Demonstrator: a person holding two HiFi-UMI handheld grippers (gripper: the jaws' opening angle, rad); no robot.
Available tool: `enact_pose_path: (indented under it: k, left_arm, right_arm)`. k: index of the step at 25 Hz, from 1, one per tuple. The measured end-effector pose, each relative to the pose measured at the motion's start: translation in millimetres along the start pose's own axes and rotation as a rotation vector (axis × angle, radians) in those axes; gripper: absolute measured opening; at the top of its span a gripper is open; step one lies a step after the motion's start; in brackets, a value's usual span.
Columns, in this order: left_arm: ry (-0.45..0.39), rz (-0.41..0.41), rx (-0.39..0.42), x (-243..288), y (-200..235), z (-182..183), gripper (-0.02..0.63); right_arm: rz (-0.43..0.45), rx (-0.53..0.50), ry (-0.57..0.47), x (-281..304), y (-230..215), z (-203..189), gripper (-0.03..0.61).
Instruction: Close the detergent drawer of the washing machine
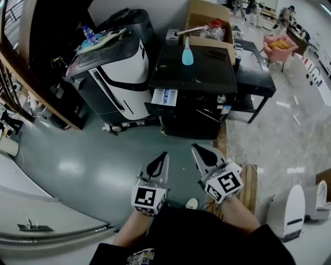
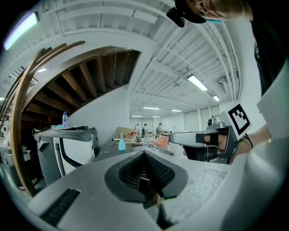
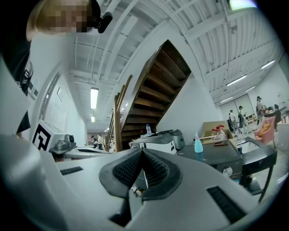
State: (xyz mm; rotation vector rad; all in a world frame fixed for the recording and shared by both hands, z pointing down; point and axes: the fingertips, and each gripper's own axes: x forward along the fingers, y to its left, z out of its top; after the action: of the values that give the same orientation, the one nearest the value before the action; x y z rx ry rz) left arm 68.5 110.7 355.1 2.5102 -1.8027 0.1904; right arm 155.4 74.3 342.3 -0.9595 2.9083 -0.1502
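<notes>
1. Clearly, the detergent drawer (image 1: 164,98) juts open from the washing machine (image 1: 207,77), well ahead of us.
2. We hold the left gripper (image 1: 163,156) and right gripper (image 1: 198,150) pressed closed, both empty (a drawer needs pushing, we judge, not gripping).

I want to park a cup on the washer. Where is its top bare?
The washing machine's top is bare along its front, between the teal bottle and the edge above the open detergent drawer. Crowded: the cardboard box behind it and the white machine's lid at left.
</notes>
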Motion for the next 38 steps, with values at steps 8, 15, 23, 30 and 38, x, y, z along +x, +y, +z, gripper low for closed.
enact_pose_path:
  k: [8,15,23,30,38]
  left_arm:
    - [0.014,0.015,0.004,11.6,1.4,2.7,0.003]
    - [0.047,0.016,-0.001,23.4,8.1,0.2,0.003]
    - [0.007,-0.004,-0.014,42.9,35.8,0.0,0.003]
    - [-0.012,-0.044,-0.034,65.0,76.2,-0.8,0.003]
    - [0.015,-0.084,-0.043,72.0,137.4,-0.1,0.003]
  right_arm:
    - [0.008,0.02,-0.007,1.7,-14.6,2.2,-0.002]
    - [0.0,0.036,-0.005,11.1,-28.2,-2.6,-0.002]
    - [-0.026,0.044,0.002,39.4,-40.4,-6.7,0.0]
    - [-0.073,0.033,0.002,76.8,-47.4,-6.7,0.0]
    - [-0.12,0.033,-0.007,134.6,-38.9,-4.6,0.0]
